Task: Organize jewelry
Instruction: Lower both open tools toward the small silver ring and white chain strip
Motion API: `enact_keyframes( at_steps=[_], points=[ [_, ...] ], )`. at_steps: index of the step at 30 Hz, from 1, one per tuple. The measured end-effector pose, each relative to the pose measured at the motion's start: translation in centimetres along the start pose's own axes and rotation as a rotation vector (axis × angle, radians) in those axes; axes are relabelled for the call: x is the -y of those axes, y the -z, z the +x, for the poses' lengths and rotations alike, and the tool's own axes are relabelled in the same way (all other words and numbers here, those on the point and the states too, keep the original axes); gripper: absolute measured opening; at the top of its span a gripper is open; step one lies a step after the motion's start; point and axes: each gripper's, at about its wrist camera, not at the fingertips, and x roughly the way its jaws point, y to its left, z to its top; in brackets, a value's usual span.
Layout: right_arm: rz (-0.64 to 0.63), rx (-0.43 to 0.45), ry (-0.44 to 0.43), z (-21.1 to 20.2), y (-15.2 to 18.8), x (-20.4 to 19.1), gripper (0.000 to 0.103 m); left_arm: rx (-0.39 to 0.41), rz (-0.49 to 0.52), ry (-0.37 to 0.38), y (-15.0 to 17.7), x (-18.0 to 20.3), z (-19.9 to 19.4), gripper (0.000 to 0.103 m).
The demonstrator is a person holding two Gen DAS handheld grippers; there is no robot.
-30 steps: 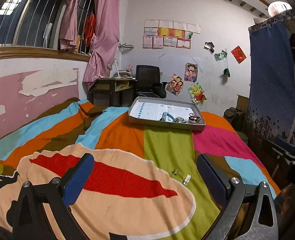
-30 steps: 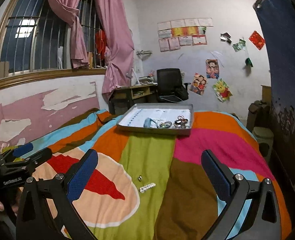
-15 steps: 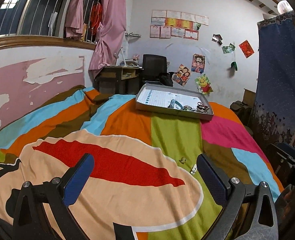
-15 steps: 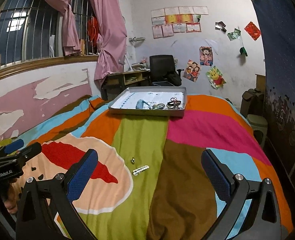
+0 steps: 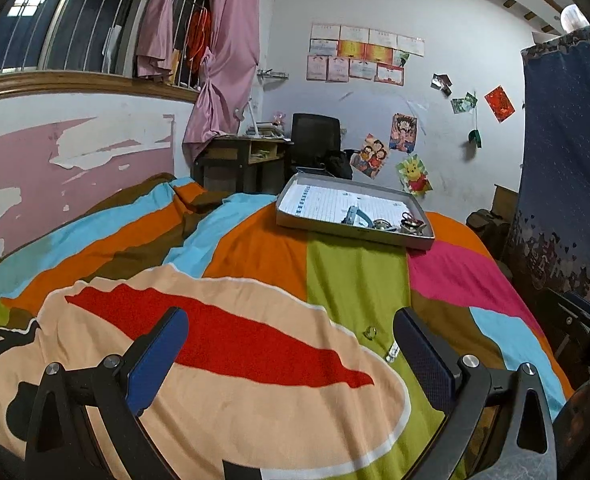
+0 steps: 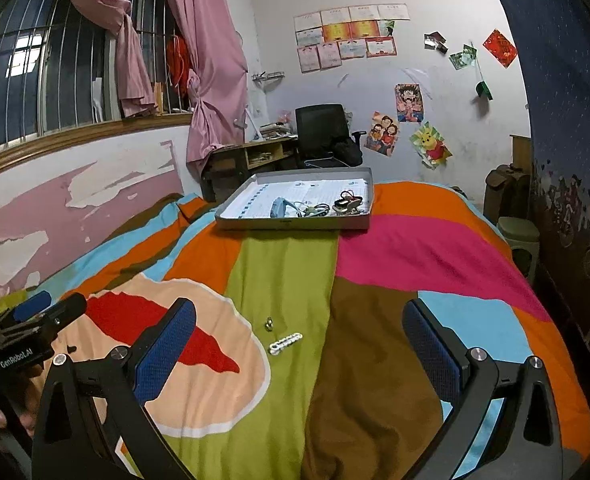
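Grippers spread, both empty: left gripper (image 5: 291, 336), right gripper (image 6: 299, 326). Small silver ring (image 6: 268, 323) and white beaded bracelet (image 6: 285, 343) lie close together, centre frame, on multicoloured patchwork bedspread (image 6: 415, 248). Shallow grey cardboard tray (image 6: 295, 222) with jewelry sits beyond, upper centre.

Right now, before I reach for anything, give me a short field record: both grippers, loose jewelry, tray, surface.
left hand-held gripper: open, empty, above the bedspread
right hand-held gripper: open, empty, above the bedspread
loose ring: on the green stripe, near the beige patch
loose white beaded bracelet: on the green stripe, just beside the ring, apart from it
tray: far end of the bed, paper-lined, holds several jewelry pieces
surface: multicoloured bedspread
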Motion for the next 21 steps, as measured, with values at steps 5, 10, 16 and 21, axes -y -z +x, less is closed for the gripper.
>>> enact_keyframes(
  at_steps=[5,10,16,21],
  points=[
    [-0.005,0.007,0.001,1.1,-0.5,-0.1,0.102,0.001,0.013,-0.005,-0.9,0.3,1.5,0.103],
    [-0.014,0.031,0.014,2.1,-1.9,0.2,0.102,-0.009,0.007,0.001,-1.9,0.4,3.8,0.103],
    [-0.037,0.045,0.017,4.4,-4.1,0.7,0.102,-0.033,0.035,0.013,-2.7,0.9,7.3,0.103],
    [-0.053,0.034,0.023,6.9,-5.6,1.2,0.102,-0.072,0.035,0.026,-3.1,0.8,10.6,0.103]
  ],
)
